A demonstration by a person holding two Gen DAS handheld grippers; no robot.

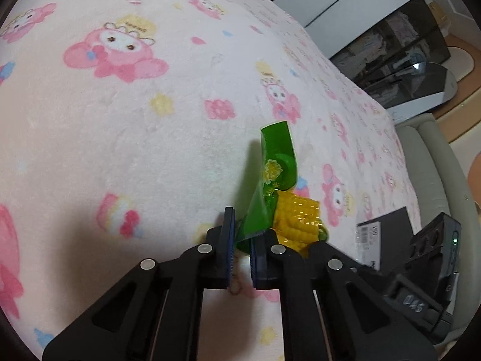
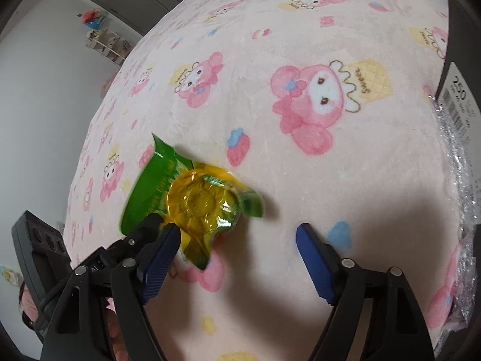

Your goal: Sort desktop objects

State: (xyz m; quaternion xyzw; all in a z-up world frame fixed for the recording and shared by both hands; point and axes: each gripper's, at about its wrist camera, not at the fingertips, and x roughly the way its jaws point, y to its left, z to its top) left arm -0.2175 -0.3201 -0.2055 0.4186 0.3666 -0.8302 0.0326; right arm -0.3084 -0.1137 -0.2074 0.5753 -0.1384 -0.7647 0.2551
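Observation:
A green and yellow corn snack packet [image 1: 279, 192] hangs above the pink cartoon blanket [image 1: 120, 120]. My left gripper [image 1: 242, 234] is shut on the packet's green edge and holds it up. In the right wrist view the same packet [image 2: 192, 198] shows just ahead of my right gripper's left finger, held by the left gripper's fingers [image 2: 147, 225]. My right gripper [image 2: 237, 237] is open and empty, right beside the packet, over the blanket [image 2: 300, 180].
A black box with a barcode label [image 1: 381, 234] lies on the blanket at the right; its label [image 2: 455, 102] and bubble wrap [image 2: 463, 210] show at the right edge. A bed edge [image 1: 427, 165], shelves and a mirror [image 1: 421, 84] lie beyond.

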